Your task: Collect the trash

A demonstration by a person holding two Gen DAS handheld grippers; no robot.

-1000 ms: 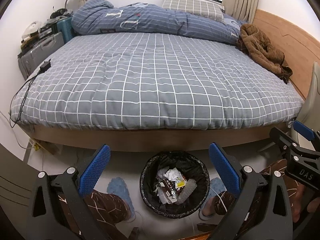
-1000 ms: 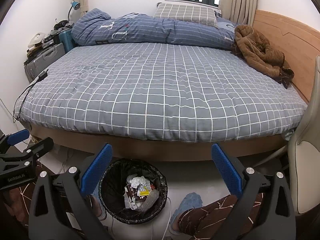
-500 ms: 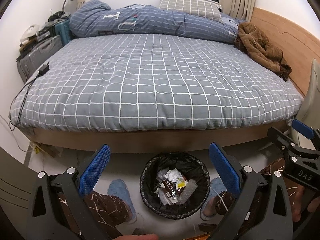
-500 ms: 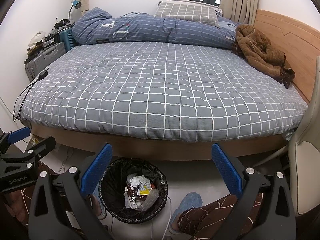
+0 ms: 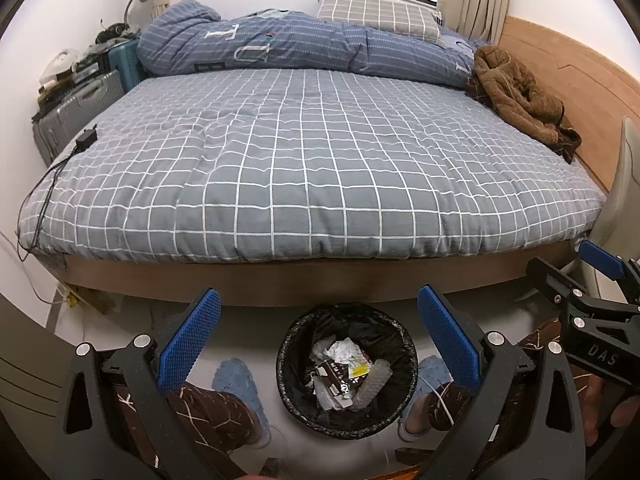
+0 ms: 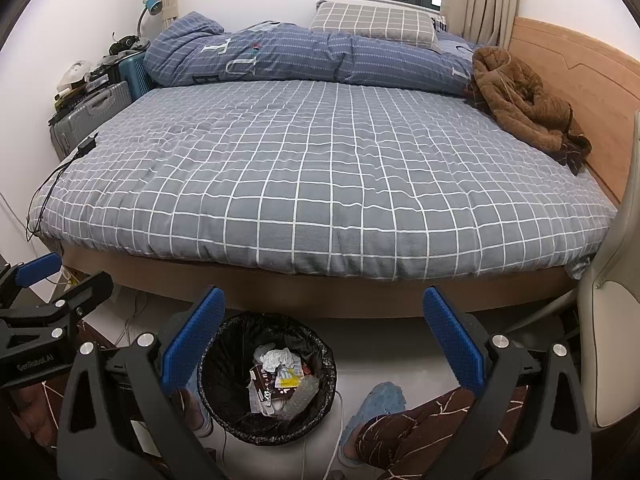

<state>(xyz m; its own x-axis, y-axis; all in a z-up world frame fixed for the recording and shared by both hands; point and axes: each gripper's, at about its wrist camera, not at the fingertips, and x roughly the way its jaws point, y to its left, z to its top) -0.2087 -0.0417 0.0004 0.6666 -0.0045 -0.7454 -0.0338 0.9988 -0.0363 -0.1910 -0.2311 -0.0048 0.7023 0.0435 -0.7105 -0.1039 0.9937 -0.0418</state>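
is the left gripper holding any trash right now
No, the left gripper is open with nothing between its blue pads, and the trash sits in the black bin on the floor below.

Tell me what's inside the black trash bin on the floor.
The trash bin holds crumpled white paper, a dark wrapper, a yellow scrap and a clear plastic piece. Anything beneath that pile is hidden.

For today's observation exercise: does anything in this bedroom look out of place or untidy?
Yes. A brown jacket lies crumpled on the bed by the headboard, and a black charger with its cable trails off the bed's left edge. The trash sits inside the bin.
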